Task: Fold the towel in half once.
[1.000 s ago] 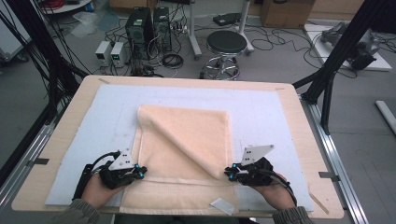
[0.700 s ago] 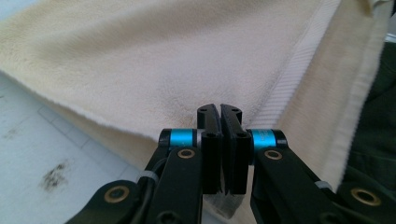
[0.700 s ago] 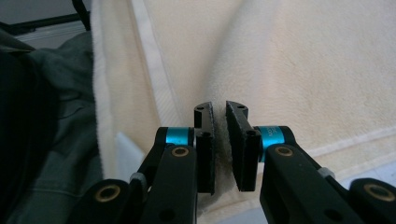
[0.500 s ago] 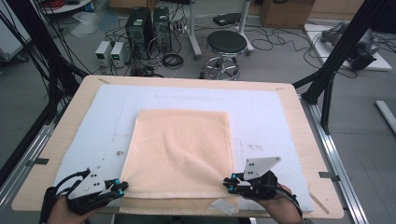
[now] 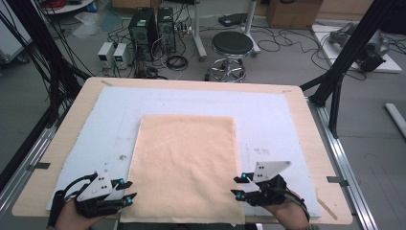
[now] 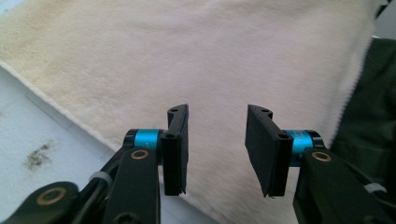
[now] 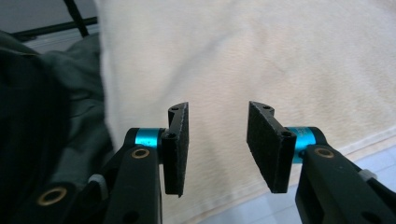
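High view: wooden desk (image 5: 311, 143) carries one pale blue mat (image 5: 277, 120); one peach towel (image 5: 184, 163) lies flat mid-mat, near edge at desk front. Floor behind: one black stool (image 5: 232, 44), two computer towers (image 5: 152, 24), many cables. Two tools: left tool (image 5: 128, 194), right tool (image 5: 238, 186), at towel's near corners.

Left gripper view: jaws just opened, parted, nothing gripped, towel beneath.

Right gripper view: same, jaws just opened, empty, over towel edge.

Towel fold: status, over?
Left gripper and right gripper just opened, nothing between jaws. Towel flat on white mat, near edge overhanging. Nothing in the way.
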`<state>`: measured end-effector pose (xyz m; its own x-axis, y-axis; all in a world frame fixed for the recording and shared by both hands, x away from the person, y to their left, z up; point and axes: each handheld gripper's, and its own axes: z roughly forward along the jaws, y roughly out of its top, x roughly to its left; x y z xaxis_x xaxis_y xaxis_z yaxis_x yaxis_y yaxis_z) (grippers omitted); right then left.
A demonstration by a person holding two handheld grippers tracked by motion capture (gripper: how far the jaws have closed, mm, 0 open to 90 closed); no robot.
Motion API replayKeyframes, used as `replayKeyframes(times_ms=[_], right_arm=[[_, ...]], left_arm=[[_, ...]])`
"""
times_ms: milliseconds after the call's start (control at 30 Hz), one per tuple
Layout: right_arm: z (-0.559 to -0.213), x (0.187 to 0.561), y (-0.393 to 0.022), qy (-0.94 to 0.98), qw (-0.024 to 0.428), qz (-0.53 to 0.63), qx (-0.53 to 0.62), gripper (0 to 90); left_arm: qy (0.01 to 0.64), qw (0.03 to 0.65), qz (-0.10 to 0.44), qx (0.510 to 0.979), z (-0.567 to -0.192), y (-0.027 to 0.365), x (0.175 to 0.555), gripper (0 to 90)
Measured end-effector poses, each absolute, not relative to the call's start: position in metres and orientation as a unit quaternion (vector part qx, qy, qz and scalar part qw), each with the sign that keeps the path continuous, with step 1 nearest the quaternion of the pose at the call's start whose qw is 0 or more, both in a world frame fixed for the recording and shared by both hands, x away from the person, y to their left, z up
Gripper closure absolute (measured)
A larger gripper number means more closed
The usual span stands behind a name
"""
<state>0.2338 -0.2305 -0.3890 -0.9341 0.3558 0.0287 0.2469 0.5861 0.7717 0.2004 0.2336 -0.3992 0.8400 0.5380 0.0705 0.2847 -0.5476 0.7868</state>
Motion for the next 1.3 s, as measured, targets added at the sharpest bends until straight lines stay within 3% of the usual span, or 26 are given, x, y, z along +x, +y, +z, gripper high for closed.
replayKeyframes(times_ms=[233, 600, 967, 1300], right_arm=[[-0.401, 0.272, -0.224, 0.884, 0.081, 0.415, 0.197, 56.5], [-0.428, 0.318, -0.211, 0.889, 0.085, 0.382, 0.237, 58.6], [-0.436, 0.321, -0.218, 0.886, 0.061, 0.382, 0.254, 57.3], [-0.421, 0.327, -0.221, 0.872, 0.09, 0.393, 0.277, 34.2]], left_arm=[[0.248, 0.419, 0.171, 0.857, -0.405, 0.225, 0.228, 51.9], [0.298, 0.398, 0.17, 0.851, -0.427, 0.221, 0.281, 50.1], [0.325, 0.395, 0.144, 0.847, -0.44, 0.231, 0.29, 50.0], [0.335, 0.417, 0.149, 0.832, -0.427, 0.236, 0.295, 42.6]])
